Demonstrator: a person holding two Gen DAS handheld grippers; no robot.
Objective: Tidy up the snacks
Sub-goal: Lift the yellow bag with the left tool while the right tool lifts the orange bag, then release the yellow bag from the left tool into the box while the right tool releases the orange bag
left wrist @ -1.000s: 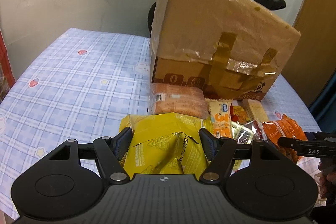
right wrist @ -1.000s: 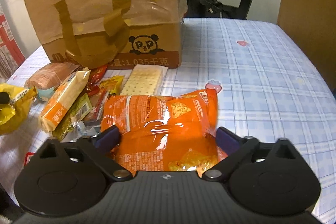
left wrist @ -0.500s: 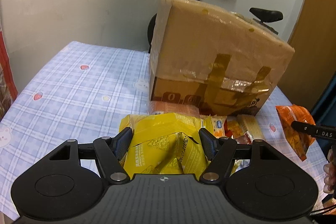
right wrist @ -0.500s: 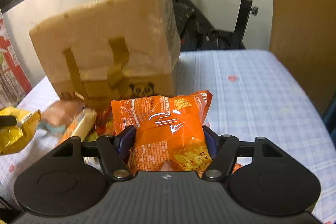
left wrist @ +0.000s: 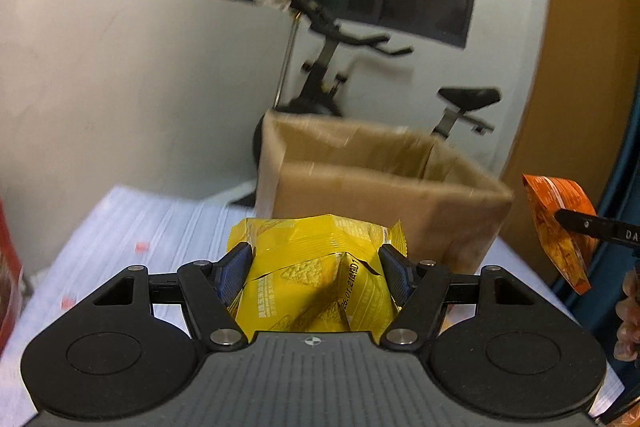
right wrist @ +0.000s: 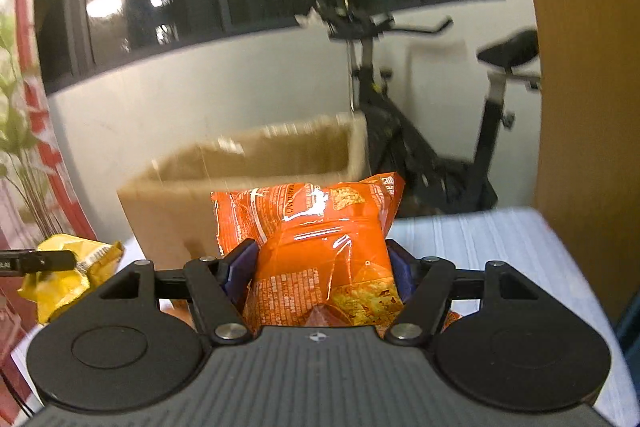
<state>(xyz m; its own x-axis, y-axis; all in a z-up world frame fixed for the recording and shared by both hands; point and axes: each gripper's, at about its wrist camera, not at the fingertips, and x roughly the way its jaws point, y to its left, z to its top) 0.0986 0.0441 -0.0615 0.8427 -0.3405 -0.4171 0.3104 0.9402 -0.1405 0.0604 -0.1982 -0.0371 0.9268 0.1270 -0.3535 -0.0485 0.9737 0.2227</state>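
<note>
Cardboard box [left wrist: 372, 187] motion-blurred, yellow packet [left wrist: 316, 279] base hidden behind left claw [left wrist: 316, 267]

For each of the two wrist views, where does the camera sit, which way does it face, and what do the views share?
Left wrist: on the left gripper, facing forward over its fingers, shut on the yellow snack bag, toward the cardboard box; a hand shows at right.
Right wrist: on the right gripper, shut on the orange snack bag, facing the same box.
Shared: box, exercise bike, and each other's bag.
</note>
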